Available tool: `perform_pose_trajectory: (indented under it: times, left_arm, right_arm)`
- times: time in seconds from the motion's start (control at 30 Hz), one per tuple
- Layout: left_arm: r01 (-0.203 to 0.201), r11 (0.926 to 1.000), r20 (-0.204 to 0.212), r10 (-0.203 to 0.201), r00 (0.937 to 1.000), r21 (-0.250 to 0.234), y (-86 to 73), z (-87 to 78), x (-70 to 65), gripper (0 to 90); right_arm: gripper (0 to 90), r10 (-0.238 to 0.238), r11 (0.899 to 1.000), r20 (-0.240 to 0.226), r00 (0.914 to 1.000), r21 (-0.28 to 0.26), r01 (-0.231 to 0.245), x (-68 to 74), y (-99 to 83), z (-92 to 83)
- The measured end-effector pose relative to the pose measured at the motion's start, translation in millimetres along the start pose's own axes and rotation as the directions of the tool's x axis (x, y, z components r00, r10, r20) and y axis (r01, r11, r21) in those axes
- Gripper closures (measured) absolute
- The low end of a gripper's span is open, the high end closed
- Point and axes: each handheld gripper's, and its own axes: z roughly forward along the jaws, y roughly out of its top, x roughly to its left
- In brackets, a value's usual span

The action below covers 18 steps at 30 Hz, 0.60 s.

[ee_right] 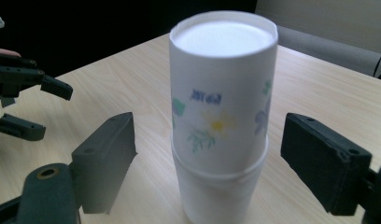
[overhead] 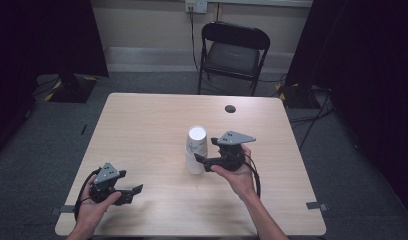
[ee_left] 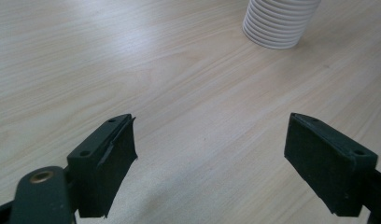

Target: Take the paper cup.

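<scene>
A stack of upside-down white paper cups [overhead: 196, 150] stands near the middle of the wooden table [overhead: 142, 125]. The top cup [ee_right: 221, 107] carries a flower print and sits over the plain ones below. My right gripper [overhead: 206, 150] is open at the right of the stack; in the right gripper view its jaws stand either side of the top cup with a gap on each side. My left gripper [overhead: 131, 182] is open near the table's front left corner, with nothing between its jaws [ee_left: 212, 135]. The stack's ribbed rims [ee_left: 278, 23] lie farther off in its view.
A black folding chair [overhead: 232, 50] stands behind the table. A small dark round grommet [overhead: 230, 108] sits in the tabletop near the far edge. Dark curtains hang at both sides, and cables lie on the grey floor at the right.
</scene>
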Motion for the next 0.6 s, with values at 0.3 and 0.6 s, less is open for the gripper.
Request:
perform_pose_trajectory:
  times: [0.3, 0.6]
  left_arm:
    - [-0.006, 1.0000, -0.002, 0.006, 1.0000, 0.003, 0.1, 0.0, 0.3, 16.2]
    - [-0.005, 1.0000, -0.003, 0.005, 1.0000, 0.002, 0.1, -0.2, 0.1, 16.2]
  right_arm:
    - [17.8, -0.004, 1.000, 0.005, 1.0000, -0.020, 0.004, -4.0, 12.0, 17.1]
    - [20.7, -0.010, 1.000, 0.008, 0.9999, -0.013, 0.011, -5.8, 17.1, 31.9]
